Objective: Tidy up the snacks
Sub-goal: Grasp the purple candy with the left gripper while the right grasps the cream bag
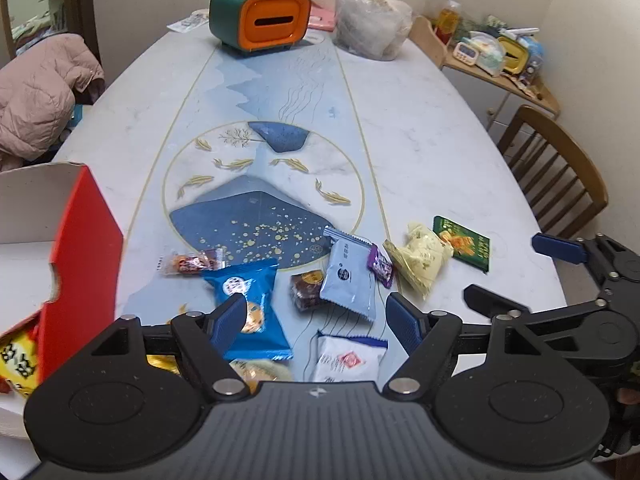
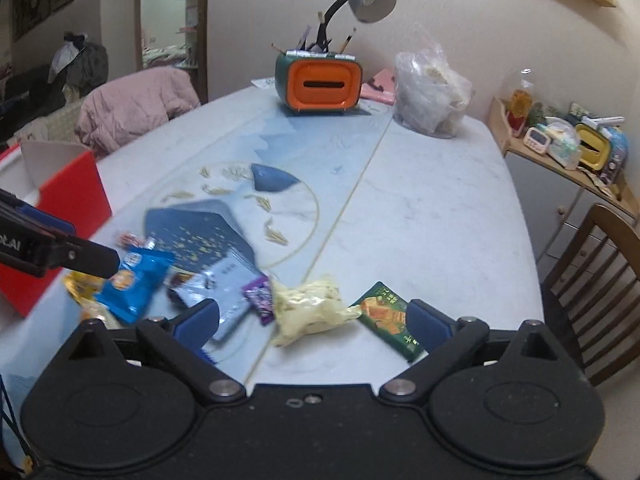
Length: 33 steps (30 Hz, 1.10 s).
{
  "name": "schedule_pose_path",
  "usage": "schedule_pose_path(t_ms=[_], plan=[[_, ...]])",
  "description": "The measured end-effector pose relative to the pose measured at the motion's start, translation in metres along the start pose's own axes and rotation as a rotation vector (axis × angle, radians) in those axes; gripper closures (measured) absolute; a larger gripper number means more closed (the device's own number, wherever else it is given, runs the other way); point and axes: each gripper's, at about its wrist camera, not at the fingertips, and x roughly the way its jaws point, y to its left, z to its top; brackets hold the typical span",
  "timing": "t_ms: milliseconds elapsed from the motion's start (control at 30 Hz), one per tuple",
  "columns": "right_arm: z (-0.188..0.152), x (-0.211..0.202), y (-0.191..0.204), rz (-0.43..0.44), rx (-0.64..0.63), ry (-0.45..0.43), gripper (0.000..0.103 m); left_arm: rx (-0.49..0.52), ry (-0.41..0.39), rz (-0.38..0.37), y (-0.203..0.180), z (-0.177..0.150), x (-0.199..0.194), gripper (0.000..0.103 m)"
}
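Both jaws were wide apart, holding nothing; the left gripper (image 1: 320,320) could bump the near blue packet (image 1: 250,308) and push it away.

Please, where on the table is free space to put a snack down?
Free: the white marble between the clear plastic bag and the green packet. Also the middle strip before the orange tissue box. Crowded: the snack pile beside the red box.

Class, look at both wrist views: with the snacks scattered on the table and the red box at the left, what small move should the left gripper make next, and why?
Probably lower the left gripper onto the blue packet. Its jaws are open and empty, the packet lies flat just ahead, and it is the loose snack nearest the red box.
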Motion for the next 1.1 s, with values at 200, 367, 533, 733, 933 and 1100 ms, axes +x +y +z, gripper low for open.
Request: schedule_pose_path(t_ms=[200,367,533,733,933,1100], plan=[[0.002,0.050,-0.002,0.081,-0.081,0.046,0.011,-0.030,0.023,0.046,-0.008,0.005,0.018,0.027],[0.001,0.079,-0.003,0.114,-0.139,0.089,0.020,-0.028,0.030,0.065,-0.016,0.007,0.027,0.027],[0.000,0.087,-0.007,0.146,-0.148,0.113,0.031,0.000,0.019,0.057,-0.027,0.009,0.036,0.027],[0.002,0.080,-0.019,0.171,-0.135,0.094,0.048,0.070,0.011,0.053,-0.044,0.012,0.052,0.027],[0.002,0.057,-0.043,0.186,-0.103,0.078,0.049,0.139,0.013,0.040,-0.062,0.014,0.072,0.027],[-0.006,0.040,-0.068,0.175,-0.054,0.077,0.049,0.214,0.010,0.059,-0.081,0.011,0.092,0.027]])
